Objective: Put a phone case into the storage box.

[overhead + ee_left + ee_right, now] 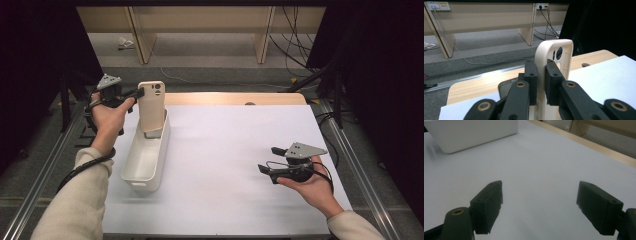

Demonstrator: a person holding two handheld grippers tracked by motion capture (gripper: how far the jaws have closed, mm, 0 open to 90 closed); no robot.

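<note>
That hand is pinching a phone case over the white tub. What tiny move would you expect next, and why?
Probably a short lowering. The left gripper is shut on the upper edge of the phone case, which stands upright with its lower end already inside the far end of the white bin. The right gripper is open over the sheet, away from it.

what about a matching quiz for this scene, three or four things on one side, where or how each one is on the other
Things:
1. phone case
2. white bin
3. left claw
4. right claw

States:
A. open above the bare white sheet
B. shut on the case's edge
C. upright, lower end inside the bin
D. on the white sheet, at the table's left side

Pairs: 1-C, 2-D, 3-B, 4-A
</note>
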